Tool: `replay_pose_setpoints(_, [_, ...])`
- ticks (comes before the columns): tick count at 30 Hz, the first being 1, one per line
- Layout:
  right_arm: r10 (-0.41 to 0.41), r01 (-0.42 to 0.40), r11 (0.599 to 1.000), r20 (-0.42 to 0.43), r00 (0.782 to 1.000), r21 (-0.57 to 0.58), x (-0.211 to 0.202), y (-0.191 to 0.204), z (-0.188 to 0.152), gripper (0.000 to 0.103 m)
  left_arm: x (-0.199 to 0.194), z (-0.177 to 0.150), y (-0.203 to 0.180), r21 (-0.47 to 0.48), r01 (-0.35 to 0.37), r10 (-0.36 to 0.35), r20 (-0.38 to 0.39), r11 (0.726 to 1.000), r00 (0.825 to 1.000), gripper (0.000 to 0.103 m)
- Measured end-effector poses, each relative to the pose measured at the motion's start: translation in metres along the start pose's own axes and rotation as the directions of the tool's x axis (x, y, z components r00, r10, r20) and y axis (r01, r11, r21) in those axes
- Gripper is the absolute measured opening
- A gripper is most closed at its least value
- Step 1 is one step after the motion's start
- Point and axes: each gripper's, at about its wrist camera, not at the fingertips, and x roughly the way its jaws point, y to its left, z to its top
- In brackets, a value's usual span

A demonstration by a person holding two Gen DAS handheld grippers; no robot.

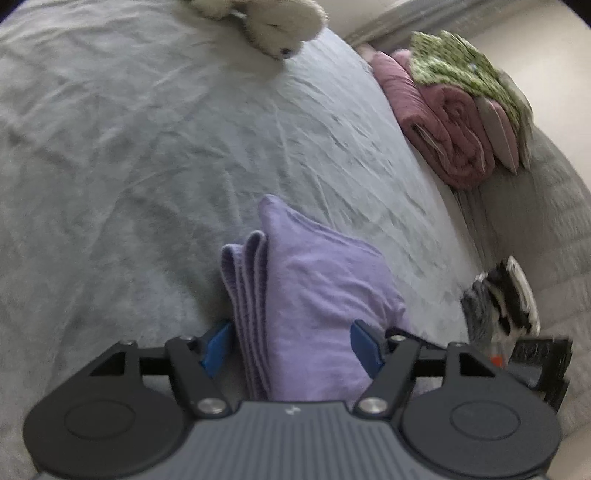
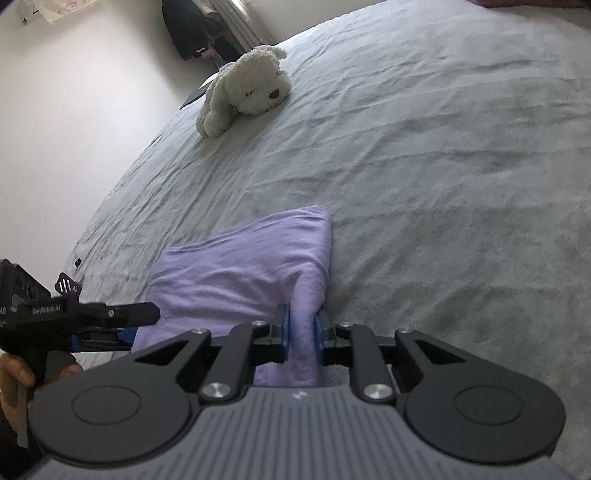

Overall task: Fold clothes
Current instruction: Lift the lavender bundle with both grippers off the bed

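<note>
A folded lavender garment point(image 1: 314, 295) lies on a grey bed sheet point(image 1: 147, 147). In the left wrist view my left gripper point(image 1: 291, 347) is open, its blue pads on either side of the garment's near end, with stacked folded edges showing on the left. In the right wrist view the garment point(image 2: 240, 266) lies flat, and my right gripper point(image 2: 301, 328) is shut on its bunched right edge. The left gripper point(image 2: 122, 325) shows there at the garment's left side, held by a hand.
A white plush dog point(image 2: 245, 88) lies on the bed farther off, also showing in the left wrist view point(image 1: 280, 26). Folded pink and green-patterned bedding point(image 1: 454, 107) is stacked at the bed's right edge. A wall runs along the far side.
</note>
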Motion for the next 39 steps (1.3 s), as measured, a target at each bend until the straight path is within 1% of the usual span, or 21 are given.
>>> replay_pose_setpoints(4, [0.067, -0.066, 0.991, -0.005, 0.998, 0.115, 0.002, -0.018, 0.004, 0.019, 0.001, -0.002, -0.003, 0.039, 0.002, -0.003, 0.011, 0.999, 1.000, 0.075])
replay_pose_setpoints(8, [0.084, -0.083, 0.988, -0.003, 0.996, 0.127, 0.002, -0.021, 0.004, 0.019, 0.003, -0.003, -0.008, 0.073, -0.009, 0.007, 0.018, 0.997, 1.000, 0.075])
replay_pose_setpoints(10, [0.092, -0.091, 0.987, -0.002, 0.996, 0.134, 0.002, -0.022, 0.004, 0.019, 0.003, -0.003, -0.009, 0.068, -0.012, 0.011, 0.019, 0.998, 1.000, 0.070])
replay_pose_setpoints(12, [0.098, -0.097, 0.985, -0.003, 0.995, 0.143, 0.003, -0.024, 0.004, 0.018, 0.003, -0.003, -0.009, 0.051, -0.011, 0.010, 0.015, 0.999, 1.000, 0.056])
replay_pose_setpoints(15, [0.101, -0.099, 0.985, -0.005, 0.995, 0.144, 0.002, -0.025, 0.004, 0.019, 0.003, -0.001, -0.006, 0.023, -0.001, 0.001, 0.014, 1.000, 1.000, 0.047])
replay_pose_setpoints(17, [0.102, -0.100, 0.985, -0.006, 0.995, 0.143, 0.002, -0.027, 0.005, 0.019, 0.005, -0.002, -0.005, 0.010, 0.011, -0.011, 0.017, 1.000, 1.000, 0.047])
replay_pose_setpoints(19, [0.103, -0.101, 0.984, -0.006, 0.995, 0.146, 0.002, -0.027, 0.005, 0.019, 0.008, -0.003, -0.006, 0.015, 0.012, -0.013, 0.017, 1.000, 1.000, 0.050])
replay_pose_setpoints(23, [0.106, -0.104, 0.982, -0.005, 0.994, 0.156, 0.003, -0.028, 0.003, 0.019, 0.011, -0.004, -0.009, 0.026, 0.010, -0.011, 0.018, 1.000, 1.000, 0.051])
replay_pose_setpoints(25, [0.108, -0.106, 0.983, -0.006, 0.994, 0.152, 0.003, -0.029, 0.004, 0.019, 0.011, -0.004, -0.011, 0.028, 0.003, -0.003, 0.018, 1.000, 1.000, 0.046])
replay_pose_setpoints(26, [0.108, -0.106, 0.983, -0.006, 0.994, 0.152, 0.003, -0.029, 0.003, 0.019, 0.011, -0.003, -0.011, 0.031, -0.003, 0.002, 0.018, 1.000, 1.000, 0.040])
replay_pose_setpoints(27, [0.108, -0.106, 0.983, -0.005, 0.994, 0.152, 0.003, -0.029, 0.003, 0.019, 0.012, -0.003, -0.011, 0.031, -0.008, 0.007, 0.018, 0.999, 1.000, 0.036])
replay_pose_setpoints(28, [0.108, -0.107, 0.983, -0.004, 0.994, 0.153, 0.005, -0.028, 0.003, 0.019, 0.013, -0.003, -0.010, 0.026, -0.012, 0.011, 0.018, 1.000, 1.000, 0.034])
replay_pose_setpoints(30, [0.108, -0.106, 0.983, -0.002, 0.994, 0.153, 0.006, -0.027, 0.002, 0.019, 0.014, -0.003, -0.010, 0.019, -0.011, 0.010, 0.018, 1.000, 1.000, 0.027])
replay_pose_setpoints(33, [0.112, -0.109, 0.980, -0.006, 0.994, 0.169, 0.006, -0.025, 0.002, 0.021, 0.014, -0.003, -0.013, 0.019, -0.006, 0.006, 0.014, 1.000, 1.000, 0.022])
replay_pose_setpoints(35, [0.125, -0.121, 0.973, -0.011, 0.992, 0.197, 0.006, -0.026, 0.001, 0.021, 0.015, -0.003, -0.013, 0.015, -0.006, 0.006, 0.014, 1.000, 1.000, 0.022])
replay_pose_setpoints(37, [0.128, -0.123, 0.970, -0.012, 0.992, 0.210, 0.007, -0.027, 0.000, 0.021, 0.018, -0.003, -0.009, -0.019, 0.005, -0.005, 0.012, 1.000, 1.000, 0.023])
replay_pose_setpoints(39, [0.132, -0.126, 0.967, -0.011, 0.991, 0.223, 0.007, -0.028, 0.000, 0.021, 0.020, -0.003, -0.007, -0.033, 0.022, -0.022, 0.010, 0.999, 1.000, 0.029])
